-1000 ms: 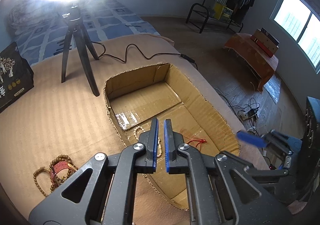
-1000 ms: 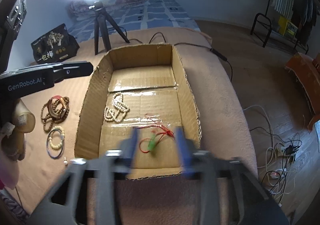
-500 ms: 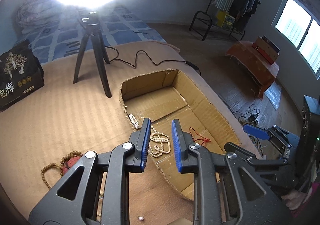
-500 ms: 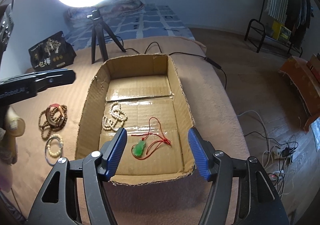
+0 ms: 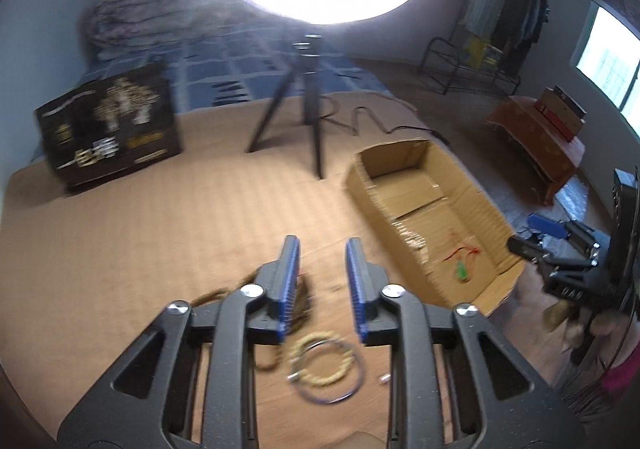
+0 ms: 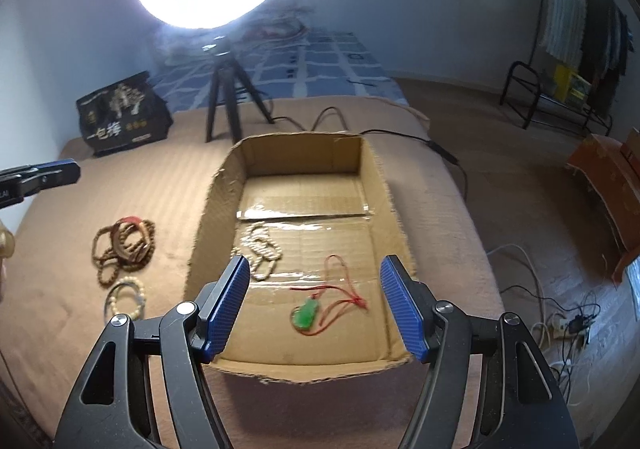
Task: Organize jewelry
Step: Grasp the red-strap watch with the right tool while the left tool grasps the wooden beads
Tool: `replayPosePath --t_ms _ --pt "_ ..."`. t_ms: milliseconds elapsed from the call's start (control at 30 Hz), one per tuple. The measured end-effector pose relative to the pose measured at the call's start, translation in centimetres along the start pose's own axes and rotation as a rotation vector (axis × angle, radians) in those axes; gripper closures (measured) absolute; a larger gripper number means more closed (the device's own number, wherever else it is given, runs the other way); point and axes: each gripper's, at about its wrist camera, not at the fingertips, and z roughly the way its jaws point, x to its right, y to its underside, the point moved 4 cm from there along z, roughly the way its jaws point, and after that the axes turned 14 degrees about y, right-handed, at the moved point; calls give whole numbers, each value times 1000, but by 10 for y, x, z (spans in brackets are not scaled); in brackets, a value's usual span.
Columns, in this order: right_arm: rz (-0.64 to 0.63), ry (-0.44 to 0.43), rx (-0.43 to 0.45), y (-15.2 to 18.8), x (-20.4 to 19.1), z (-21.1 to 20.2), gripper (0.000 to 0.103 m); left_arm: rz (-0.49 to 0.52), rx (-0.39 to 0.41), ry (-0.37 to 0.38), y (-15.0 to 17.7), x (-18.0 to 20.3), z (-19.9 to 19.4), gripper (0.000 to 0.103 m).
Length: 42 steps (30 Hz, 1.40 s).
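Cardboard box [image 6: 394, 241] holds a jade pendant [image 6: 306, 314]; right tongs [image 6: 315, 305] gape empty, left tongs [image 5: 322, 281] opening, empty

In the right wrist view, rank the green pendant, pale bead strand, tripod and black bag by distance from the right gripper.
From the right gripper:
1. Green pendant, between the fingers, on the box floor.
2. Pale bead strand, in the box, left.
3. Tripod, beyond the box.
4. Black bag, far left.

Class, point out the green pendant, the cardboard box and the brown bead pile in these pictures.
green pendant [image 6: 307, 314], right wrist view, middle of the stone.
cardboard box [image 6: 208, 223], right wrist view, left wall.
brown bead pile [image 6: 124, 245], right wrist view, middle of the heap.
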Motion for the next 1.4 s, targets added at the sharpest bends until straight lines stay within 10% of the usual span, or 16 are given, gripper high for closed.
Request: replayPosePath --t_ms 800,1400 --pt "-106 -307 -146 -21 -116 17 35 -129 -75 -15 65 -77 -15 59" --pt "-131 -328 -317 -22 -186 75 48 -101 -139 10 74 -86 15 59"
